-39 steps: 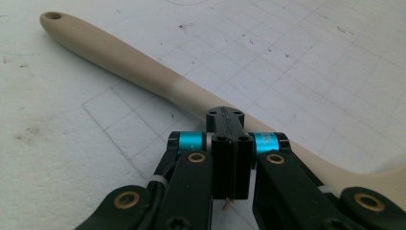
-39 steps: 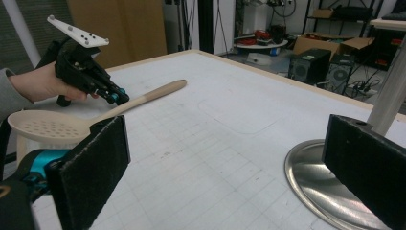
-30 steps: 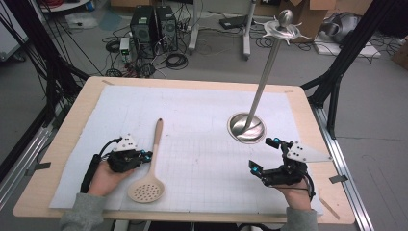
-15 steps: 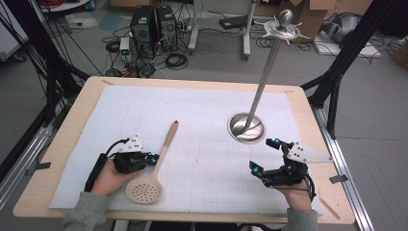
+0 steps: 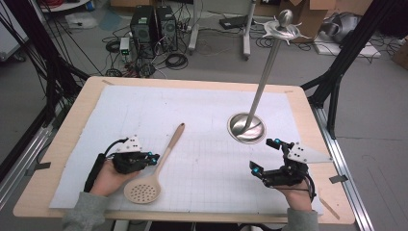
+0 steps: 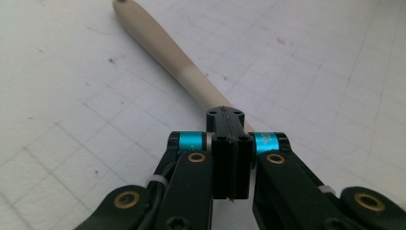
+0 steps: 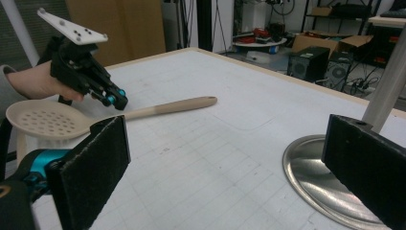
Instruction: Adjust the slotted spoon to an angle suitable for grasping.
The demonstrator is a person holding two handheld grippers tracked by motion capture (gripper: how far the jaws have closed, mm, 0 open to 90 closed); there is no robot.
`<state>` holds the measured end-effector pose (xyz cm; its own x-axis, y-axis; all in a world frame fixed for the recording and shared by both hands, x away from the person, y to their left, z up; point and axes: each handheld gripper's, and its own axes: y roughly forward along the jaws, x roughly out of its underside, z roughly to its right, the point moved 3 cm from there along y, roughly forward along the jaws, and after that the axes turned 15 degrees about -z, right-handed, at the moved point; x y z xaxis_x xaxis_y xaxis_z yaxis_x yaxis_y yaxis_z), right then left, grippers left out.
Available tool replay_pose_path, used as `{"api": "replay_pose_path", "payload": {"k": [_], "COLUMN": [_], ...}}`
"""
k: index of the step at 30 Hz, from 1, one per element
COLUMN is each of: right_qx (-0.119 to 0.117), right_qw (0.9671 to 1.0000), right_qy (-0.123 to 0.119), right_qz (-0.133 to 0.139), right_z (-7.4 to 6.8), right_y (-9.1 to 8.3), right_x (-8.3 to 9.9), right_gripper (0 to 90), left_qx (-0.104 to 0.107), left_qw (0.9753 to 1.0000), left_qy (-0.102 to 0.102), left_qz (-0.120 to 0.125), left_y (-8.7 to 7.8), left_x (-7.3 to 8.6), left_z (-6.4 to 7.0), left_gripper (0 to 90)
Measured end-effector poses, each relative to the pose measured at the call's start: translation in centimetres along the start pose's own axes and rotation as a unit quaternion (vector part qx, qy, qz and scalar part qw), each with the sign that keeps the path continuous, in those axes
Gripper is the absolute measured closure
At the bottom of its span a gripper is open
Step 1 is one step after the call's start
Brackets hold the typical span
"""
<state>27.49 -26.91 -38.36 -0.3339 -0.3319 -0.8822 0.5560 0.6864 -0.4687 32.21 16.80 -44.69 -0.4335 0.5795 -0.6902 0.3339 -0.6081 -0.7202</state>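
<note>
Left gripper (image 5: 153, 158) is clamped on the neck of the wooden slotted spoon (image 5: 155, 171), jaws fully together just above the perforated bowl; in the left gripper view the handle (image 6: 177, 62) runs out ahead of the jaws over the white grid mat (image 5: 202, 120). In the right gripper view the bowl (image 7: 45, 120) looks raised off the mat while the handle tip sits low near the surface, so the spoon appears tilted. Right gripper (image 5: 269, 156) is released, jaws spread wide, idle beside the base of the steel utensil stand (image 5: 247, 127), well apart from the spoon. Risks as I see them: the grip is at a narrow, rounded neck, so the long handle can pivot in the jaws and swing down or twist once lifted. If the tip stays on the mat, a sideways move drags it and levers the spoon out of the grip. If the goal is hanging it on the hooks at the stand top (image 5: 284, 26), a swinging handle could hit the pole and rock the stand. The hole at the handle end is small, so alignment looks tight.
</note>
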Motion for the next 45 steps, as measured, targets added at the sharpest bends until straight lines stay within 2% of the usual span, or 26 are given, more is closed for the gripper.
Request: {"api": "replay_pose_path", "payload": {"k": [2,4,8,12,17,27,35,42,45], "right_qx": [0.001,0.001,-0.001,-0.001,-0.001,0.0,-0.001,-0.001,0.001], "right_qw": [1.0,1.0,1.0,1.0,1.0,1.0,1.0,1.0,1.0], "right_qy": [-0.001,-0.002,-0.004,0.0,-0.002,-0.001,-0.001,-0.001,-0.004], "right_qz": [0.0,0.0,-0.001,-0.001,-0.001,0.0,0.0,-0.001,0.001], "right_z": [0.1,0.0,-0.1,-0.1,0.0,0.0,0.0,0.0,0.1], "right_y": [0.0,0.1,0.1,-0.1,0.0,-0.2,-0.1,-0.1,0.0], "right_x": [0.0,0.0,0.0,0.0,0.0,0.0,0.1,0.1,0.1], "right_gripper": [1.5,1.5,1.5,1.6,1.5,1.5,1.5,1.5,1.5], "left_qx": [0.01,0.015,0.019,0.02,0.025,0.02,0.021,0.012,0.014], "left_qw": [0.9999,0.9997,0.9994,0.9987,0.9981,0.9964,0.9938,0.9898,0.9894], "left_qy": [0.0,0.006,0.028,0.035,0.037,0.044,0.055,0.073,0.07], "left_qz": [0.014,0.016,-0.012,-0.033,-0.043,-0.07,-0.095,-0.122,-0.127], "left_y": [-0.6,-0.7,0.2,0.9,1.3,1.9,2.3,2.1,1.8], "left_x": [-0.6,-1.2,-1.7,-1.4,-1.3,-1.1,-0.8,-0.7,-0.4], "left_z": [0.5,1.0,2.1,2.2,2.4,2.6,2.9,3.2,3.0], "left_gripper": [89.6,89.6,89.6,89.7,89.7,89.7,89.7,89.7,89.7]}}
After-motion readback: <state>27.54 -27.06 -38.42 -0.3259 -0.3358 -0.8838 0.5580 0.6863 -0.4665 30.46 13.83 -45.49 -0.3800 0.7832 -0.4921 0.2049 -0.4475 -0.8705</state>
